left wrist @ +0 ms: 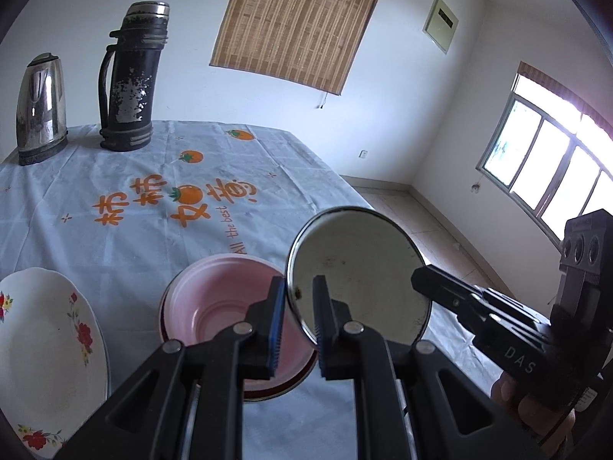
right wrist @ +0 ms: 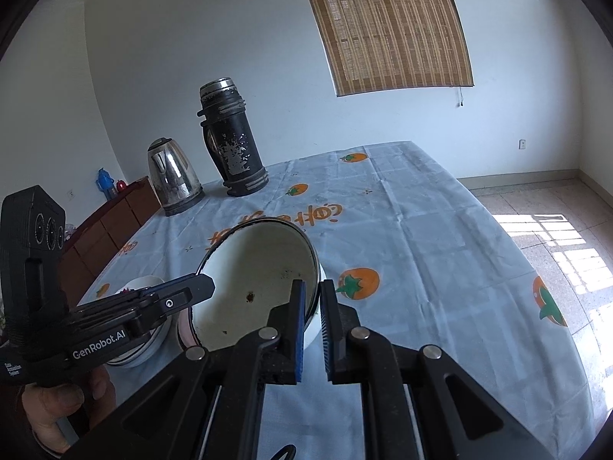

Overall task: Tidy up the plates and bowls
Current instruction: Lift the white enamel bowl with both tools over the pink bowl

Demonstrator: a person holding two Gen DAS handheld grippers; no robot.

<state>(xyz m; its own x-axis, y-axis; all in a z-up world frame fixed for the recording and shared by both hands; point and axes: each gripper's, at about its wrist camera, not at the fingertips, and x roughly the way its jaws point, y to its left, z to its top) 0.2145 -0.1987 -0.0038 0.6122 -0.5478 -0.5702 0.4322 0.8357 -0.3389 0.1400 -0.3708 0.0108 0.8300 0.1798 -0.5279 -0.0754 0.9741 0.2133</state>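
Enamel bowl sits centre-right of the left wrist view, tipped up on edge with its opening facing the camera, held off the desk. Left to right in that view: floral plate at lower left, flat on the desk cloth; steel kettle and black thermos upright at upper left, near the far edge, just beside each other; pink bowl at lower centre, stacked in a dark red-rimmed dish, just left of the enamel bowl. Left gripper fingers straddle the enamel bowl's left rim, one pad each side, closed in on it; contact looks firm but a thin gap at the pads can't be ruled out. Right gripper comes in from the right edge of the frame, tip over the bowl's right rim.

Right wrist view, left to right: left gripper at lower left, hand below it, tip at the enamel bowl's left rim; kettle and thermos upper centre-left; the plate's edge shows behind the left gripper. Right gripper fingers at lower centre have the bowl's right rim between the pads, clamped on it. Desk cloth with orange fruit print fills the right half; tiled floor at far right.
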